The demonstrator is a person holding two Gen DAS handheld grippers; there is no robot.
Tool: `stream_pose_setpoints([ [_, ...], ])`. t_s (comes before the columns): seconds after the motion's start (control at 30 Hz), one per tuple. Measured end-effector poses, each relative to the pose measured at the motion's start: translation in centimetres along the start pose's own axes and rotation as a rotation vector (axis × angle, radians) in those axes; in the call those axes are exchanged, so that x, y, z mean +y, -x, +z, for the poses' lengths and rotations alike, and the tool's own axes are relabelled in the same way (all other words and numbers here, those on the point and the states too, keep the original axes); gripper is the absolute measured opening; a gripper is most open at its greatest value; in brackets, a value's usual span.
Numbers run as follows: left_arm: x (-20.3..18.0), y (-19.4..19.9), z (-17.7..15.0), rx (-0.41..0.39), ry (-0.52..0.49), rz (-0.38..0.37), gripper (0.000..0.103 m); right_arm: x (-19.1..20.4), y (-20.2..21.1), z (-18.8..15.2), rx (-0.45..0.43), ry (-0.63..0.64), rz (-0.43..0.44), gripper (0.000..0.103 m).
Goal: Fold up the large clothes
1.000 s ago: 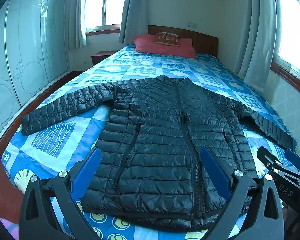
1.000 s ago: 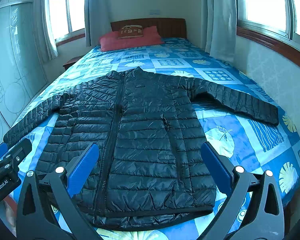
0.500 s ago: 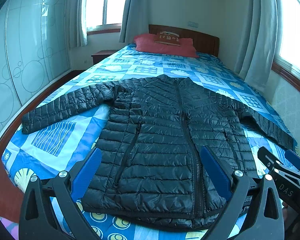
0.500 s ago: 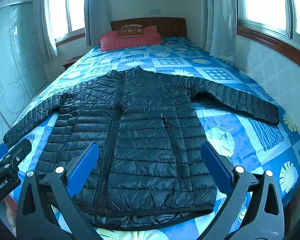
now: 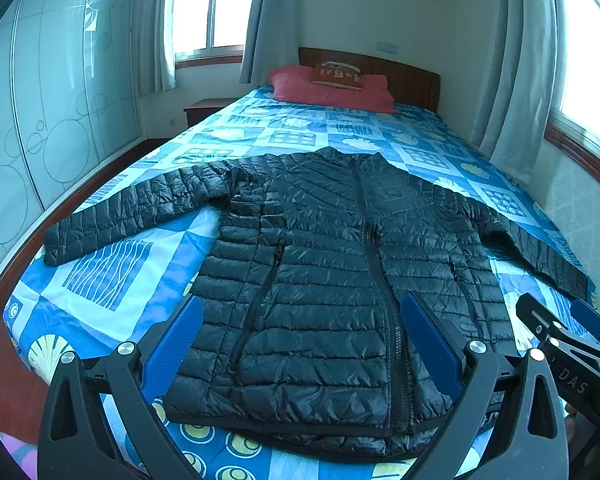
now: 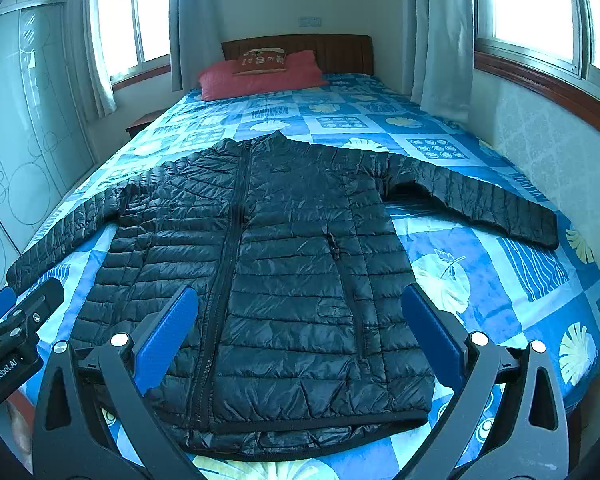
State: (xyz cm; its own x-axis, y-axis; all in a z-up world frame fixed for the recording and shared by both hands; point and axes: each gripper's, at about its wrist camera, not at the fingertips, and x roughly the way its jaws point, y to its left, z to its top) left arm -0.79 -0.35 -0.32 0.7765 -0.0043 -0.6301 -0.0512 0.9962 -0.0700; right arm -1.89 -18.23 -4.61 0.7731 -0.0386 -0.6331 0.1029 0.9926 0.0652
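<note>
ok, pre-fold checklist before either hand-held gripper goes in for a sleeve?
1. Jacket flat, front up, zipped: ok.
2. Both sleeves spread out: left sleeve and right sleeve lie extended on the bedspread: ok.
3. Left hand-held gripper open, nothing held: ok.
4. Right hand-held gripper open, nothing held: ok.
5. Hem fully on the bed: ok; it lies near the foot edge.
6. Nothing lying on the jacket: ok.
</note>
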Motion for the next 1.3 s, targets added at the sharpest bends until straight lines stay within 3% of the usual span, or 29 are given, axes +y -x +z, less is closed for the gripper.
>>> stream_pose_setpoints([
  [1.3,1.0,-1.3,-1.1,0.018,0.001,0.0,0.098,0.3,-0.3,-0.5,0.015,0.004,0.002,0.101],
])
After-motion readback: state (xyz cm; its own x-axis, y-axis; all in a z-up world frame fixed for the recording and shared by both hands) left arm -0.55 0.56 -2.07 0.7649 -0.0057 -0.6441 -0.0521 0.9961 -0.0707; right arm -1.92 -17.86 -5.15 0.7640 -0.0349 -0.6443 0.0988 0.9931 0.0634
